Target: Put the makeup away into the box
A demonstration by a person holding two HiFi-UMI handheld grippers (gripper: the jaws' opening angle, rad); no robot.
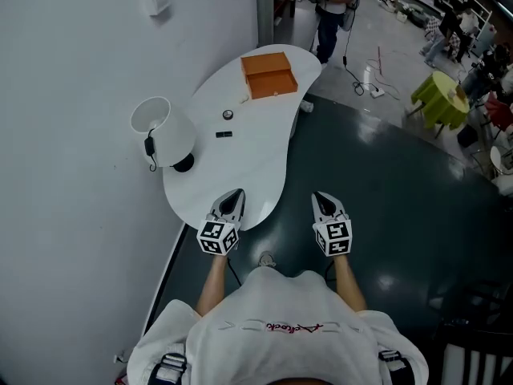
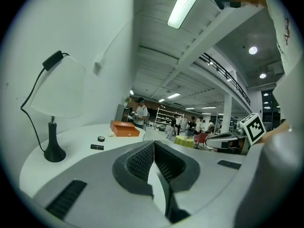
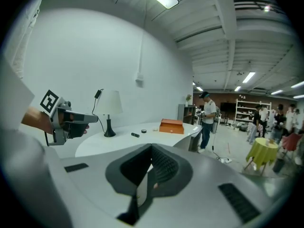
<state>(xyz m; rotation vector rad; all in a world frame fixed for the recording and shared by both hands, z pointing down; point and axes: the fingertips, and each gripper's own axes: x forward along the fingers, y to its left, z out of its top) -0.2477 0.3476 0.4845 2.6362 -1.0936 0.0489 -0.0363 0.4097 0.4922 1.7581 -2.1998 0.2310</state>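
Observation:
An orange box [image 1: 268,73] stands open at the far end of the white curved table [image 1: 256,167]. Nearer along the tabletop lie a small round black makeup case [image 1: 228,115] and a short black stick [image 1: 224,134]. Both also show in the left gripper view, the case [image 2: 101,138] behind the stick [image 2: 97,147], with the box [image 2: 125,128] beyond. My left gripper [image 1: 232,195] hangs over the table's near end, shut and empty. My right gripper [image 1: 323,199] is beside the table over the dark floor, its jaws closed with nothing in them.
A white-shaded lamp [image 1: 163,131] on a black base stands at the table's left edge by the wall. A person [image 1: 333,6] stands past the far end. A yellow-green round table [image 1: 439,99] and a cable lie out on the floor to the right.

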